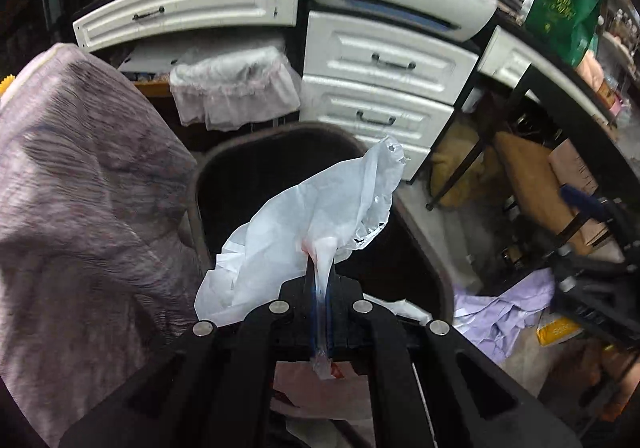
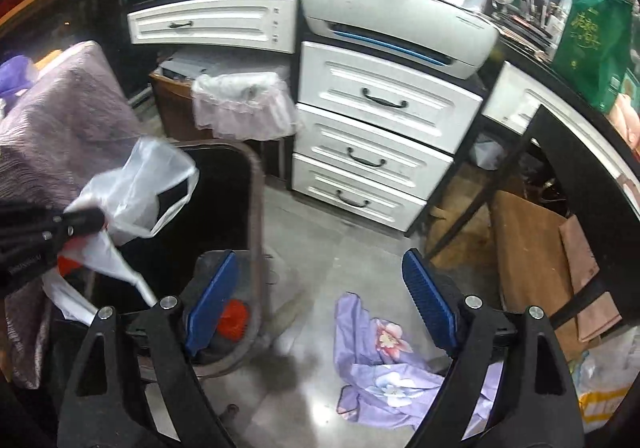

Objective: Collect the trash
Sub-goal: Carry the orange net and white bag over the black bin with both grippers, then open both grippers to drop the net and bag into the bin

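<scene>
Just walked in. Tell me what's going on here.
A person with a gripper in each hand is collecting trash. The left gripper is shut on a crumpled white plastic bag, holding it over the open dark bin. The right gripper is open and empty above the floor, near a purple floral cloth lying there.

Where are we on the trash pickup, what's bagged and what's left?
In hand: the left gripper is shut on a crumpled white plastic bag, held over the dark bin. The right gripper is open and empty. Left: the lilac floral wrapper on the floor. What's already inside the bin I can't tell.
</scene>
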Motion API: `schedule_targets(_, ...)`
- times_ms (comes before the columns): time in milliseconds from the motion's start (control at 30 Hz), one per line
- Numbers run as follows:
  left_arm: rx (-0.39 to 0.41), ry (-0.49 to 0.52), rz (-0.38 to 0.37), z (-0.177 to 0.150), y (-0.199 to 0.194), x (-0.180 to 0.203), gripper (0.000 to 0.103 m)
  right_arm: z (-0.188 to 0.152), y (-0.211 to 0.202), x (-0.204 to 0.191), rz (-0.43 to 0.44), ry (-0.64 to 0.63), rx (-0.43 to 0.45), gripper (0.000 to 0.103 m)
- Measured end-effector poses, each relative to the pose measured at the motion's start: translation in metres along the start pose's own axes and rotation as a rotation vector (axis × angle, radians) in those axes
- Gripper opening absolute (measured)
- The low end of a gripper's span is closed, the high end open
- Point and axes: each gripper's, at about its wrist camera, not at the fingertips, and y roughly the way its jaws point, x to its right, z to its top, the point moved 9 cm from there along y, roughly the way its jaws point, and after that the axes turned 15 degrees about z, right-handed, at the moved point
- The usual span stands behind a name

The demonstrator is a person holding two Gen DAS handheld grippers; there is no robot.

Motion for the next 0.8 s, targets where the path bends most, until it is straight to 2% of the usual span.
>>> schedule_targets(167,-0.031,0.008,-0.011,-0.007,0.016,0.007,0.005,-0.002,0.000,0.017,0.019,0.079,0.008,0.083)
schedule_targets(200,-0.041,0.010,-0.017,-0.009,0.018,0.008,0.008,-0.002,0.000,0.015,0.027,0.081,0.010,0.083)
schedule_targets(267,-0.059,0.014,-0.022,-0.012,0.020,0.009,0.031,0.000,-0.002,0.010,0.049,0.086,0.020,0.083)
schedule_targets(300,-0.053,0.010,-0.018,-0.012,0.018,0.008,0.054,0.001,-0.003,0.008,0.062,0.091,0.025,0.083)
schedule_targets(333,-0.033,-0.001,-0.017,-0.010,0.014,0.007,0.067,0.003,-0.005,0.006,0.076,0.098,0.032,0.083)
schedule_targets(400,-0.001,-0.016,-0.017,-0.008,0.007,0.003,0.074,0.007,-0.009,0.002,0.095,0.105,0.050,0.083)
schedule_targets(600,0.074,-0.021,-0.031,-0.003,-0.025,0.000,0.083,0.022,-0.027,-0.012,0.132,0.096,0.107,0.083)
schedule_targets(800,0.195,-0.003,0.003,0.000,-0.071,-0.012,0.088,0.034,-0.043,-0.033,0.158,0.061,0.154,0.088)
